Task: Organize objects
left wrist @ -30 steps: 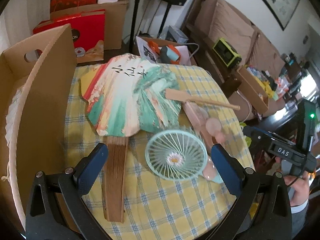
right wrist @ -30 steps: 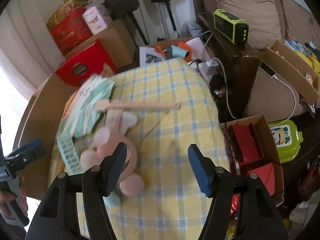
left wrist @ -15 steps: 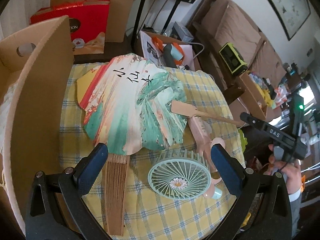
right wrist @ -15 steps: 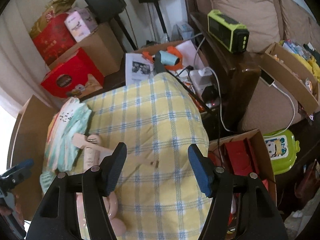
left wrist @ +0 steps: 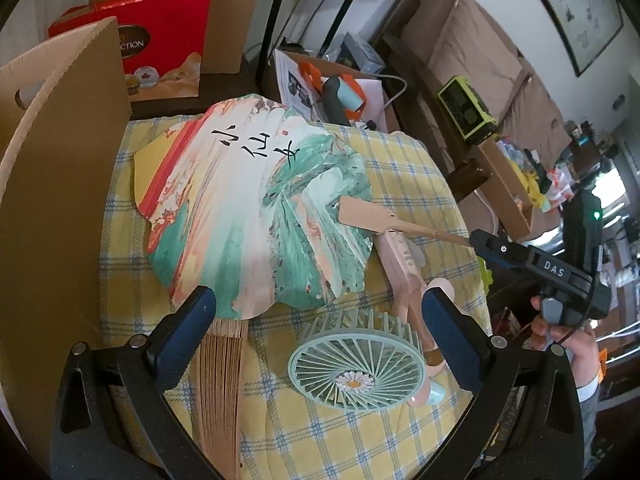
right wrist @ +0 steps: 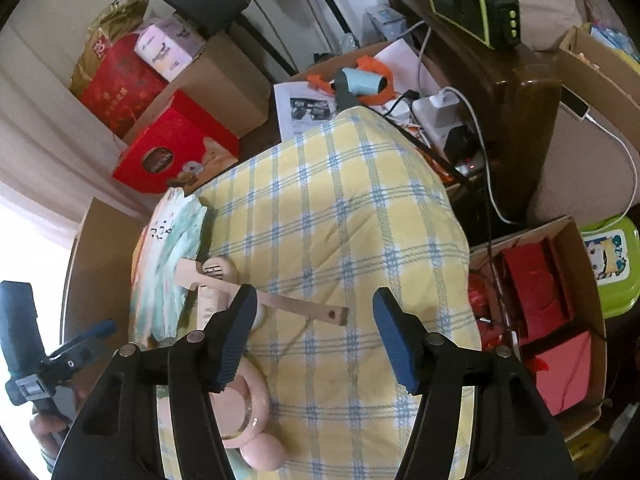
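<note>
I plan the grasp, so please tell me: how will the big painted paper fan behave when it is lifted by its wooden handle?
The painted fan is broad and thin, so it probably feels light and may flex or catch air. Its handle is a slim flat stick lying over the pink fan, so lifting may disturb that.

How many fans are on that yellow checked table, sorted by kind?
Hand fans: 2, the painted round paper fan and the folded wooden-slat fan.
Electric fans: 2, the mint green daisy fan and the pink handheld fan.
Total: 4.
</note>
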Motion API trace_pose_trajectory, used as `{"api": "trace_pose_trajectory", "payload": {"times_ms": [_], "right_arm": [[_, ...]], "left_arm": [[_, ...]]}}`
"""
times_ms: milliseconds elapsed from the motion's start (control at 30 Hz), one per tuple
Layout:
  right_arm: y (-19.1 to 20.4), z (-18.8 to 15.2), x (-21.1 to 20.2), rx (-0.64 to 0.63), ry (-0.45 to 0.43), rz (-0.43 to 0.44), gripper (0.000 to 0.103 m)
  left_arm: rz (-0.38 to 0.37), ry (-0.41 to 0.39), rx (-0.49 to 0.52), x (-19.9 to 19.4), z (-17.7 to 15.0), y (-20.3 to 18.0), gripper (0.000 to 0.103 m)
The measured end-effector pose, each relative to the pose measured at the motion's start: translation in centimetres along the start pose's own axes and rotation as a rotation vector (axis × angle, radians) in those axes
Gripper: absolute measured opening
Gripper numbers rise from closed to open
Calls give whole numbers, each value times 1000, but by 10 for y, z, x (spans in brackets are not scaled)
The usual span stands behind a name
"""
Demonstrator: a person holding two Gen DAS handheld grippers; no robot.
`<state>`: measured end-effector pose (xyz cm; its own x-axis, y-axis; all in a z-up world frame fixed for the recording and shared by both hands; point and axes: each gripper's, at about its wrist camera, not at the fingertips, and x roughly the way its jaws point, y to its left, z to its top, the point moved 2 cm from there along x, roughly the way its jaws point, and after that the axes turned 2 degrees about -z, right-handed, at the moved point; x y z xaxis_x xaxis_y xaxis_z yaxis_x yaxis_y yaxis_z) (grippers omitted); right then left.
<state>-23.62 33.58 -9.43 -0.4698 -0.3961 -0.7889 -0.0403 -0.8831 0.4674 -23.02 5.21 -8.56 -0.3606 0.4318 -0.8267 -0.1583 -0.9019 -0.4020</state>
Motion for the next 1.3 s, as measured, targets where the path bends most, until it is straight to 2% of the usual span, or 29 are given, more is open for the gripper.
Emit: {"api": "trace_pose_trajectory", "payload": {"times_ms": [100, 233, 333, 400, 433, 467, 500, 700, 900, 1067, 1133, 1300], "right_arm": [[-9, -5, -1, 105, -27, 107, 64], [-8, -4, 3, 165, -50, 148, 63], [-4, -1, 7, 180, -64, 133, 52], [-6, 0, 11, 212, -64, 135, 50], [-8, 0, 14, 236, -63, 159, 44], [-11, 0, 17, 264, -62, 183, 33], [-14, 0, 20, 297, -64, 202, 27], [-30, -6, 17, 446, -140, 312, 16], [-5, 5, -20, 340, -270, 337, 11], [24, 14, -44, 256, -307, 330, 10], [38, 17, -53, 215, -324, 318, 10], [68, 19, -72, 120, -357, 286, 10]], "left_arm": [[-5, -1, -2, 1, 0, 0, 103], [-5, 0, -2, 1, -1, 0, 103], [-2, 0, 4, 1, -1, -1, 103], [-2, -2, 5, 1, -1, -1, 103], [-3, -3, 4, 1, -2, -2, 103], [-5, -5, 1, 1, -2, -2, 103], [-8, -7, -2, 1, -2, -2, 103], [-18, -3, -14, 3, -4, -1, 103], [-49, 5, -44, 4, -5, 4, 103], [-77, -8, -42, 0, -7, 2, 103], [-50, -25, 5, -3, -7, -7, 103], [98, -84, 174, -11, -10, -38, 103]]}}
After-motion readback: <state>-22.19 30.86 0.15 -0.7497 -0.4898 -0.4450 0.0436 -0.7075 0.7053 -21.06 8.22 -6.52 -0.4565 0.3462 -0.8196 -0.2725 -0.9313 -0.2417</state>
